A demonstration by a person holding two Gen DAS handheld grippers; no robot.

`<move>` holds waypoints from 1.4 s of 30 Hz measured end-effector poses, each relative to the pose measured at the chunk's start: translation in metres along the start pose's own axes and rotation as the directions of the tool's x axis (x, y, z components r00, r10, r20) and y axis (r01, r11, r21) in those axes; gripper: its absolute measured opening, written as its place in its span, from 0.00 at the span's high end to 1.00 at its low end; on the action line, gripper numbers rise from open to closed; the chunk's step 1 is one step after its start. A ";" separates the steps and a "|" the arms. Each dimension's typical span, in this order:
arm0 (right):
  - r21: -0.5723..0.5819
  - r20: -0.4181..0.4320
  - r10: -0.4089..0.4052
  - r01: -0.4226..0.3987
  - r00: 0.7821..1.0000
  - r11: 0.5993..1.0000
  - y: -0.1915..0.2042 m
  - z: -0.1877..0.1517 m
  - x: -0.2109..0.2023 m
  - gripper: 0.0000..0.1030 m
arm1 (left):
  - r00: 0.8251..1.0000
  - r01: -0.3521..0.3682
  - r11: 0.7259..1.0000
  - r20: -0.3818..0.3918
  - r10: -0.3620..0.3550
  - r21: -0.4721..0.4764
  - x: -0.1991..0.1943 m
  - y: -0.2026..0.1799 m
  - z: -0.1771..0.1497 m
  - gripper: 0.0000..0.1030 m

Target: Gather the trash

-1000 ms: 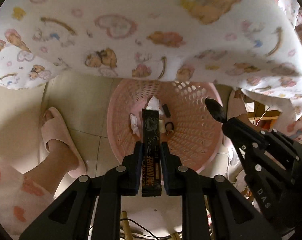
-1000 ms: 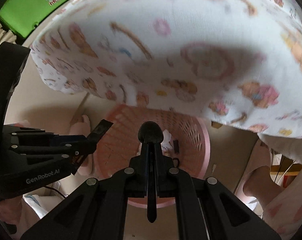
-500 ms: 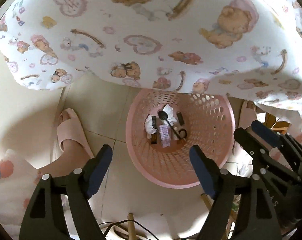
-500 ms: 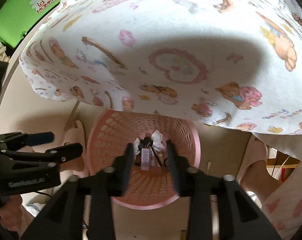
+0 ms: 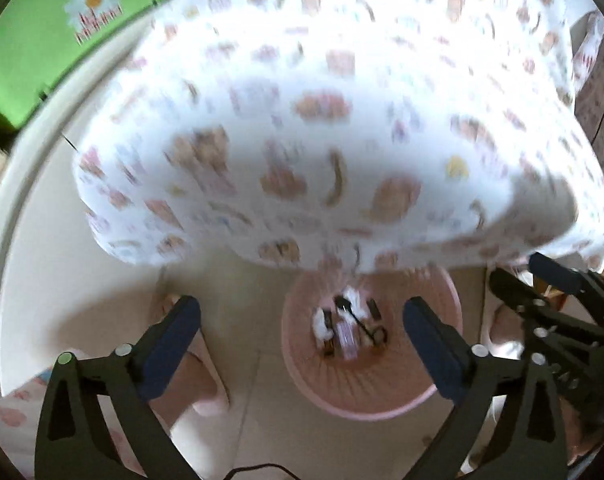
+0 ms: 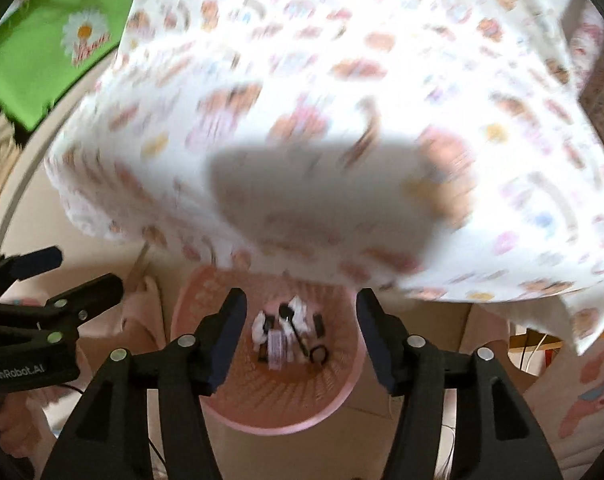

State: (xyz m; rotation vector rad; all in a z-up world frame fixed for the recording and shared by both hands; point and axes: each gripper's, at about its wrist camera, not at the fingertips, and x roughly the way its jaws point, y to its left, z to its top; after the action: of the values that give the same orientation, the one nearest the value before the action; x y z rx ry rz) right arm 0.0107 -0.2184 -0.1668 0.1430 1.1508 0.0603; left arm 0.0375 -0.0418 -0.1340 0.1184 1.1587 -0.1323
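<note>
Trash (image 6: 286,334) now lies in the pink basket (image 6: 334,404), dropped from both tools, whose empty jaws are opening.

You are in a home, in a lived-in room. A tablecloth (image 6: 342,120) printed with teddy bears and hearts hangs over the table, a pink plastic laundry-style basket (image 6: 286,412) stands on the pale tiled floor (image 5: 262,420), a pink house slipper (image 5: 206,392) is on a foot, and a green daisy-print bag (image 5: 62,40) lies nearby.
</note>
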 end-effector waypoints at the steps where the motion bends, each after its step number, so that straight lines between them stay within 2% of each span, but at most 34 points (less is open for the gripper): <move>1: 0.004 0.024 -0.006 0.006 1.000 1.000 -0.002 0.002 -0.007 0.37 | 1.000 -0.004 1.000 0.027 0.004 0.001 -0.007 0.001 0.002 0.02; 3: 0.003 0.081 -0.014 0.014 0.997 1.000 -0.004 0.006 -0.023 0.33 | 0.997 0.006 1.000 0.072 -0.005 -0.008 -0.018 0.003 0.005 0.02; 6: -0.015 0.152 -0.023 0.026 0.988 1.000 -0.002 0.011 -0.045 0.29 | 0.982 0.054 0.997 0.184 -0.043 -0.058 -0.042 0.013 0.008 0.02; 8: -0.035 0.209 -0.038 0.046 0.977 0.998 -0.002 0.016 -0.060 0.28 | 0.958 0.050 0.996 0.287 -0.028 -0.068 -0.062 0.019 0.011 0.01; 10: -0.049 0.271 -0.053 0.068 0.961 0.996 0.000 0.018 -0.075 0.22 | 0.932 0.023 0.997 0.362 0.003 -0.068 -0.074 0.019 0.009 0.01; 12: -0.061 0.337 -0.065 0.091 0.939 0.994 0.003 0.020 -0.091 0.17 | 0.912 0.017 0.998 0.409 0.009 -0.059 -0.084 0.020 0.010 0.01; 14: -0.061 0.376 -0.066 0.096 0.924 0.994 0.001 0.021 -0.102 0.17 | 0.895 0.057 0.997 0.445 -0.028 -0.052 -0.095 0.018 0.009 0.01; 18: -0.032 0.401 -0.077 0.098 0.913 0.995 -0.002 0.027 -0.115 0.10 | 0.863 0.069 0.994 0.505 -0.017 -0.084 -0.110 0.021 0.009 0.01; 24: -0.021 0.443 -0.083 0.103 0.893 0.994 -0.005 0.028 -0.125 0.06 | 0.867 0.071 0.991 0.498 -0.004 -0.116 -0.111 0.023 0.012 0.01; 25: -0.024 0.448 -0.083 0.105 0.890 0.994 -0.005 0.028 -0.127 0.02 | 0.873 0.068 0.991 0.488 -0.001 -0.119 -0.110 0.024 0.014 0.01; 27: -0.024 0.466 -0.082 0.105 0.881 0.994 -0.005 0.027 -0.131 0.01 | 0.888 0.069 0.990 0.459 -0.004 -0.126 -0.104 0.025 0.016 0.01; 29: -0.014 0.480 -0.084 0.103 0.873 0.995 -0.005 0.026 -0.134 0.01 | 0.891 0.076 0.987 0.454 -0.005 -0.139 -0.102 0.026 0.016 0.01; 33: -0.016 0.491 -0.074 0.094 0.868 0.995 -0.005 0.027 -0.139 0.01 | 0.882 0.044 0.992 0.471 0.019 -0.122 -0.105 0.022 0.016 0.01; 36: -0.011 0.517 -0.083 0.103 0.852 0.995 -0.006 0.026 -0.144 0.01 | 0.870 0.033 0.993 0.492 0.029 -0.116 -0.108 0.020 0.015 0.01; 40: -0.019 0.532 -0.083 0.109 0.843 0.994 -0.003 0.026 -0.149 0.01 | 0.854 0.018 0.994 0.518 0.040 -0.107 -0.113 0.017 0.015 0.01; 42: -0.016 0.538 -0.083 0.109 0.839 0.994 -0.003 0.026 -0.150 0.01 | 0.856 0.006 0.994 0.515 0.050 -0.107 -0.114 0.016 0.015 0.01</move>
State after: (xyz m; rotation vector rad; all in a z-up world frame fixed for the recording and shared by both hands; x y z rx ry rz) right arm -0.0273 -0.2417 -0.0209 0.0529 0.5885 -0.0427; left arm 0.0088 -0.0240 -0.0229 -0.0008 0.6198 -0.0752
